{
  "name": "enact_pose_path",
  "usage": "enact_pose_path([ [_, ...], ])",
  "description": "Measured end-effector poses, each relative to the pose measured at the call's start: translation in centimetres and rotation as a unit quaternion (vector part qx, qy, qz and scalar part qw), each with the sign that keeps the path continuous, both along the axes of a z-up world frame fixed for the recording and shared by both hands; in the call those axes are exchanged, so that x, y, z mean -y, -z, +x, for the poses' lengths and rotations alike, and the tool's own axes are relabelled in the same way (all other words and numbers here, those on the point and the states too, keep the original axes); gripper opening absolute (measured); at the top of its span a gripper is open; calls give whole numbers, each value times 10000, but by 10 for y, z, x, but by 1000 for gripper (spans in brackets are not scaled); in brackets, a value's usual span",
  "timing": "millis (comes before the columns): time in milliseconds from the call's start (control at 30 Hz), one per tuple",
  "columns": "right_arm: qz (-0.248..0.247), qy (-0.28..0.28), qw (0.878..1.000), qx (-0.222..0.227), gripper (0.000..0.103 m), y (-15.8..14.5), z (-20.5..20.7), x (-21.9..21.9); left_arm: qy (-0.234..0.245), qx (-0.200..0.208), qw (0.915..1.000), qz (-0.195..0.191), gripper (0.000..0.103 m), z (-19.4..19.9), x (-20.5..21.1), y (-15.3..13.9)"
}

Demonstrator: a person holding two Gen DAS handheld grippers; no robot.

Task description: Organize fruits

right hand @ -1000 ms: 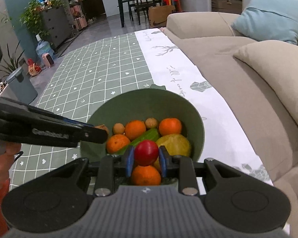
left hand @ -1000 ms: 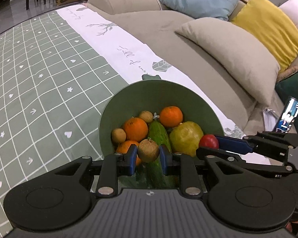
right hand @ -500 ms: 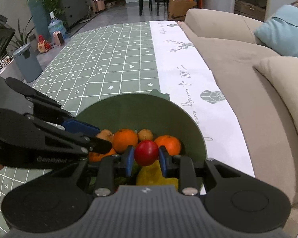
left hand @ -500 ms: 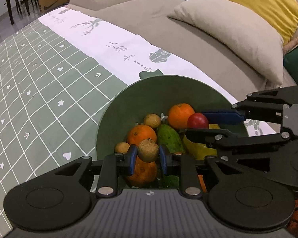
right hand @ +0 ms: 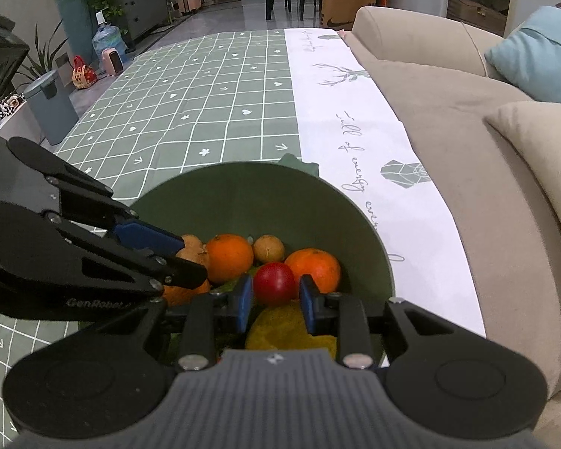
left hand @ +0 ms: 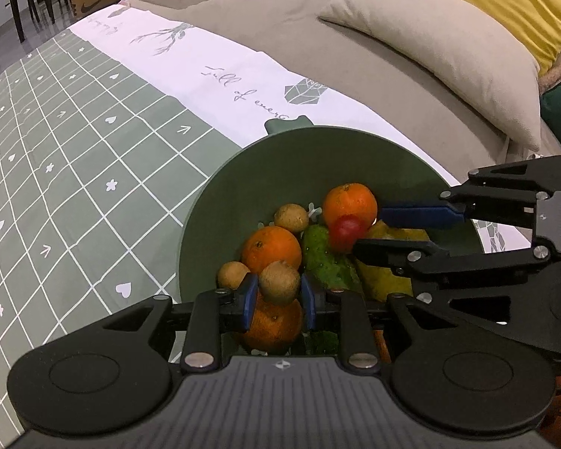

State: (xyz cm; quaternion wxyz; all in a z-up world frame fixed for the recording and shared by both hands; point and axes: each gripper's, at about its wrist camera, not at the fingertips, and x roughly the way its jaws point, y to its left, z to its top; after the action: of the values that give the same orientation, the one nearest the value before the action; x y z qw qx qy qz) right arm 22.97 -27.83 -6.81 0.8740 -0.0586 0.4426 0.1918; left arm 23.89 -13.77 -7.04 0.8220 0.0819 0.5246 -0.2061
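A green bowl (left hand: 318,157) (right hand: 265,194) on the tablecloth holds several oranges (left hand: 271,249), small brown fruits (left hand: 291,217), a green cucumber (left hand: 323,258) and a yellow fruit (right hand: 288,327). My left gripper (left hand: 278,292) is shut on a small brown fruit (left hand: 279,282) over the bowl's near side. My right gripper (right hand: 273,292) is shut on a red fruit (right hand: 273,282) over the bowl; it shows from the right in the left wrist view (left hand: 351,230). The left gripper shows at the left of the right wrist view (right hand: 194,262).
The green checked tablecloth (left hand: 74,172) with a white strip (right hand: 355,112) covers the table. A beige sofa (left hand: 374,56) with cushions runs along the right. A grey bin (right hand: 50,101) and plants stand on the floor at the far left.
Both grippers have moved in lower over the bowl, each still holding its fruit. The right gripper's red fruit now sits closer to the bowl's middle.
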Motion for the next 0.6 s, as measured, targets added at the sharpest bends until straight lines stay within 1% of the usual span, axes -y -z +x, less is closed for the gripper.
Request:
enact_pose_path([
  [67, -65, -21, 10000, -4, 26, -2, -1, -1, -18, 31, 10000, 23, 39, -2, -1, -3],
  [167, -182, -2, 9998, 34, 37, -8, -5, -1, -29, 88, 10000, 6, 43, -6, -2, -10],
  [300, -206, 20, 9998, 36, 41, -22, -12, 3, -9, 182, 9998, -62, 48, -15, -3, -23],
  [333, -244, 29, 9997, 52, 43, -26, -15, 3, -4, 225, 9997, -82, 48, -18, -3, -27],
  [367, -296, 46, 9995, 77, 48, -30, -18, 4, 2, 283, 9995, -113, 50, -21, -4, -32],
  [400, -347, 66, 9993, 117, 49, -35, -22, 4, 4, 339, 9993, -146, 52, -25, -5, -36],
  [500, -389, 103, 9989, 242, 56, -52, -36, 7, -74, 548, 9983, -198, 52, -36, -7, -51],
  [567, -369, 188, 9985, 358, 67, -65, -47, 10, -146, 746, 9968, -236, 52, -47, -11, -64],
  [600, -338, 226, 9983, 407, 69, -70, -52, 10, -172, 848, 9959, -252, 53, -52, -13, -70],
])
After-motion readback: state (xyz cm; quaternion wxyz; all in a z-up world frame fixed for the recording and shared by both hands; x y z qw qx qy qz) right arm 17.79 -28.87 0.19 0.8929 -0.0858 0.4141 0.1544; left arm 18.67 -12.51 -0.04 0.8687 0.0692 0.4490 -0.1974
